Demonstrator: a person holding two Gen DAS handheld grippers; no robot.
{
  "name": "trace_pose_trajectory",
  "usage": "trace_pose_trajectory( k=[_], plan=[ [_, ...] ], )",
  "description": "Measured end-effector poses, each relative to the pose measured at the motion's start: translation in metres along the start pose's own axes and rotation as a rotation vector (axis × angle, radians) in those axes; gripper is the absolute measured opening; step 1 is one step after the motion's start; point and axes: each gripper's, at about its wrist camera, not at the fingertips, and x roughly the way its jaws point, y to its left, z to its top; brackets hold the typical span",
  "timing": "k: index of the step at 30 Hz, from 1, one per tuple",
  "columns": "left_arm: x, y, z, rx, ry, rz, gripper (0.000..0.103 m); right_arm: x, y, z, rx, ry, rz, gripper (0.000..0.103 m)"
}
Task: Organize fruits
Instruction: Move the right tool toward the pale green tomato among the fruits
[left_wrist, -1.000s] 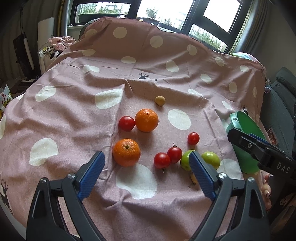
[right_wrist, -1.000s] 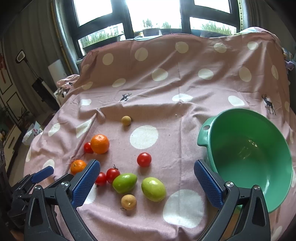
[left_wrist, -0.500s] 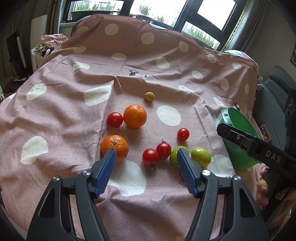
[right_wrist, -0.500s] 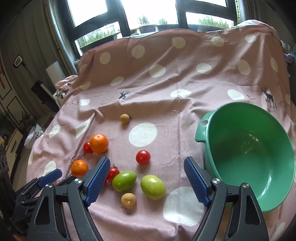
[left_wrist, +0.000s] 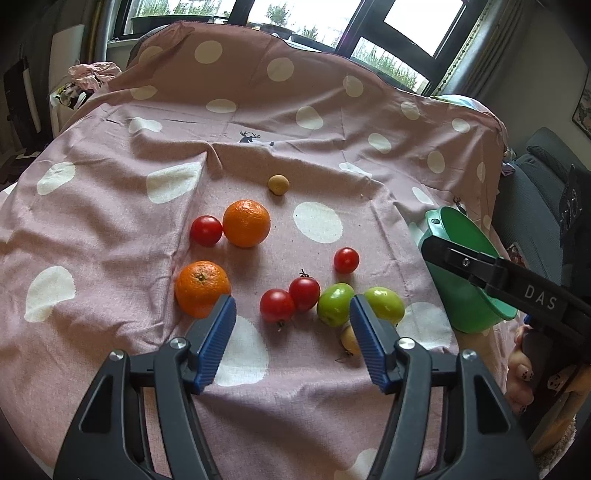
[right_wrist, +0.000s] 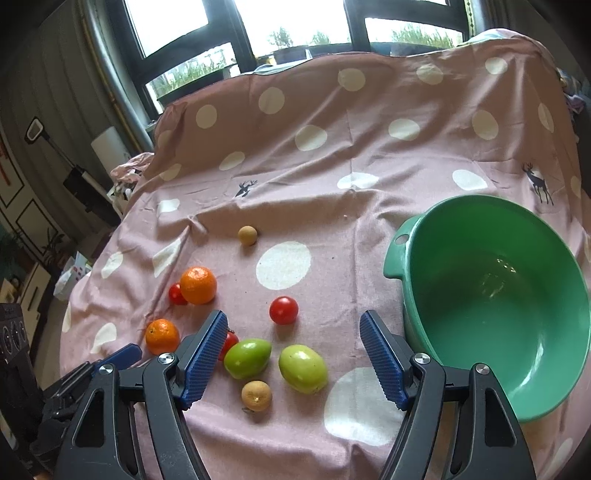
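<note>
- Left gripper (left_wrist: 293, 332) jaws parted, empty, above near cloth (left_wrist: 110, 229); right gripper (right_wrist: 291, 354) same, bare cloth under both.
- Fruits mid-cloth: 2 oranges (left_wrist: 202, 288) (left_wrist: 246, 223), 4 tomatoes (left_wrist: 277, 305), 2 green fruits (right_wrist: 303, 368) (right_wrist: 247, 358), 2 small tan ones (right_wrist: 256, 395) (right_wrist: 247, 235).
- One tomato half hidden behind right finger (right_wrist: 203, 360).
- Bowl (right_wrist: 436, 236) right, empty, at cloth edge.
- Far: cloth rises under window.

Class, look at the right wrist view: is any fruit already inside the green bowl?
No. The green bowl shows only its bare inner wall, with every fruit lying on the spotted cloth.
</note>
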Motion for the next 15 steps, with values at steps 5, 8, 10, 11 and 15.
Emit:
trace_pose_trajectory(
  k=[5,8,10,11,15],
  plan=[
    [0.0004,-0.0012,-0.0002,0.009,-0.003,-0.001,0.063,-0.0003,-0.0020,-0.0001,0.006,0.004,0.002,0.076],
    [0.0013,-0.0020,-0.0005,0.012,-0.001,0.003,0.059,-0.0002,-0.0016,-0.0007,0.004,0.004,0.002,0.076],
    [0.0018,-0.0019,-0.0005,0.012,0.002,0.001,0.058,0.0001,-0.0015,-0.0011,0.005,0.007,0.005,0.076],
    [0.0018,-0.0018,-0.0005,0.012,0.002,0.001,0.056,0.0002,-0.0012,-0.0013,0.004,0.009,0.004,0.076],
    [0.0019,-0.0022,-0.0006,0.010,0.002,-0.005,0.053,0.0008,-0.0003,-0.0014,0.003,0.012,0.009,0.075]
  ],
)
